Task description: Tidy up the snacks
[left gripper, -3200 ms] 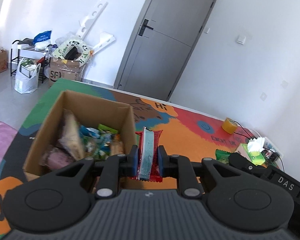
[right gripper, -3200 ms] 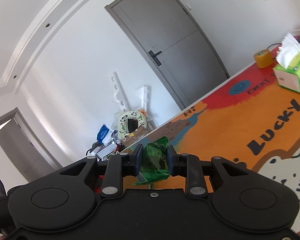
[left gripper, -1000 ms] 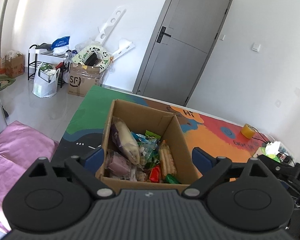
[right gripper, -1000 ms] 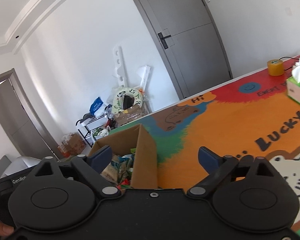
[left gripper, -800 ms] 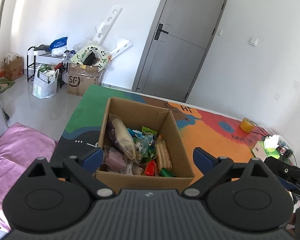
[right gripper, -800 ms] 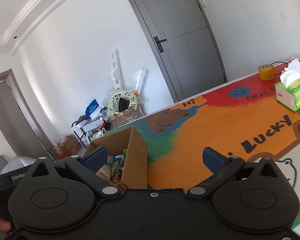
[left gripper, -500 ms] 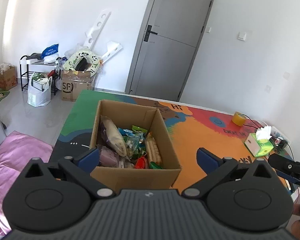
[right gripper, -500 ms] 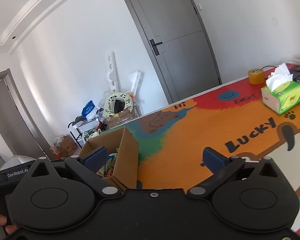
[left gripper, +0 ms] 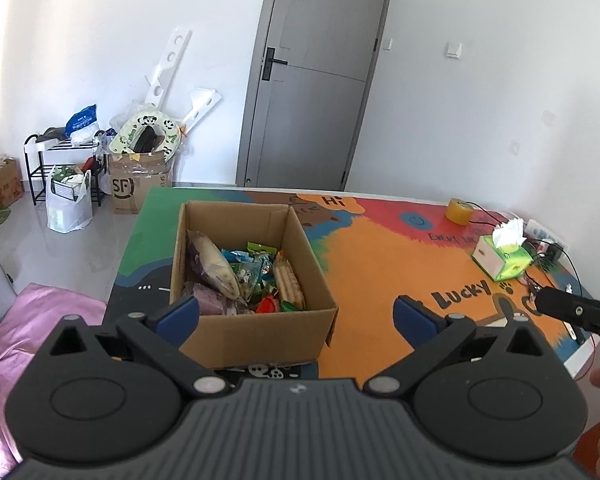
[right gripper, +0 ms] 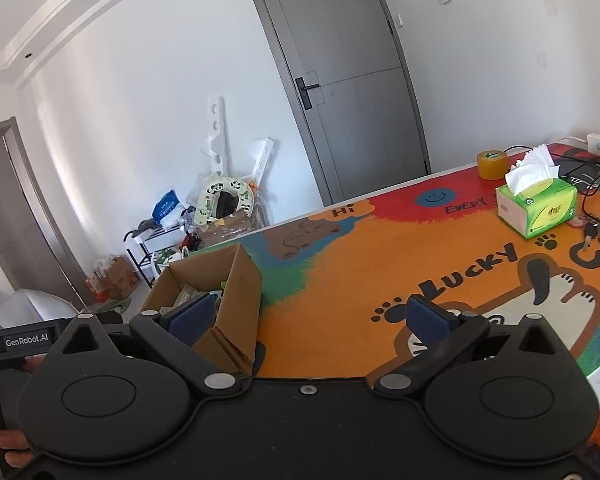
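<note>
An open cardboard box [left gripper: 260, 332] stands on the colourful mat at the table's left end, filled with several snack packets [left gripper: 244, 276]. My left gripper [left gripper: 296, 314] hovers above and short of the box's near wall, open wide and empty. In the right wrist view the same box [right gripper: 240, 292] sits to the left. My right gripper [right gripper: 308, 314] is also open wide with nothing in it, over the orange part of the mat [right gripper: 380, 272]. Part of the right gripper's body [left gripper: 576, 312] shows at the right edge of the left wrist view.
A green tissue box [right gripper: 536, 208], a roll of yellow tape [right gripper: 492, 164], cables and keys [right gripper: 596, 232] lie at the table's far right. Beyond the table are a grey door [left gripper: 320, 80], a cluttered rack and a carton [left gripper: 140, 184]. A pink cloth [left gripper: 28, 320] lies at lower left.
Both grippers let go of their snack packets, which went into the box, and opened wide. Over the last second both pulled back from the box, so more of the table shows.
</note>
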`<state>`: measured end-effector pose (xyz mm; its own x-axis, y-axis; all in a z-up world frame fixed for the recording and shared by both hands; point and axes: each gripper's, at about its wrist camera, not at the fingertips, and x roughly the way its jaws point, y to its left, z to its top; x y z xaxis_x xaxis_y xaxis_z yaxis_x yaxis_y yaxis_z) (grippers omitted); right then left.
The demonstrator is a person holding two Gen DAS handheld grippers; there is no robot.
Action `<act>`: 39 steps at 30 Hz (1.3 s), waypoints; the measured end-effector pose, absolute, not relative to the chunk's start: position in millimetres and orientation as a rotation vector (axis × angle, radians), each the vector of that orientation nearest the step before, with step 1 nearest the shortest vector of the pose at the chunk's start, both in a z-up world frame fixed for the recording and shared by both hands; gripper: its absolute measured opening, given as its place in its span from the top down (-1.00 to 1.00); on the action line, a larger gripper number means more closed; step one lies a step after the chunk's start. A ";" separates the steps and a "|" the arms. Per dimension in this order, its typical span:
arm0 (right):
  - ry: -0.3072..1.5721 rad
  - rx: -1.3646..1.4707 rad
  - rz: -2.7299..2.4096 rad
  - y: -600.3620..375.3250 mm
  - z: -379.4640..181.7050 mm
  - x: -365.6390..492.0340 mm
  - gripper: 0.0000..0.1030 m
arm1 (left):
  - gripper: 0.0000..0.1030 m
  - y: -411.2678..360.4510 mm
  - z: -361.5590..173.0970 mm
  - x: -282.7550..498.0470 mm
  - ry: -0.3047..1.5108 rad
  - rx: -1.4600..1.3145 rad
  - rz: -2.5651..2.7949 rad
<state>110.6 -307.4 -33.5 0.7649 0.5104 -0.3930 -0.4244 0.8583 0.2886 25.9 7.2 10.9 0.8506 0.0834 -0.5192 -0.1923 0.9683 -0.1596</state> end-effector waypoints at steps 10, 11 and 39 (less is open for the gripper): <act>0.516 0.146 0.531 -300.1 -23.4 99.3 -1.00 | -0.99 4.1 21.5 13.3 0.537 -0.157 0.140; 0.519 0.144 0.531 -299.8 -22.4 97.9 -1.00 | -0.99 4.4 22.3 12.2 0.540 -0.156 0.137; 0.566 0.061 0.557 -288.9 -17.1 86.3 -1.00 | -0.99 12.4 22.2 2.1 0.562 -0.142 0.159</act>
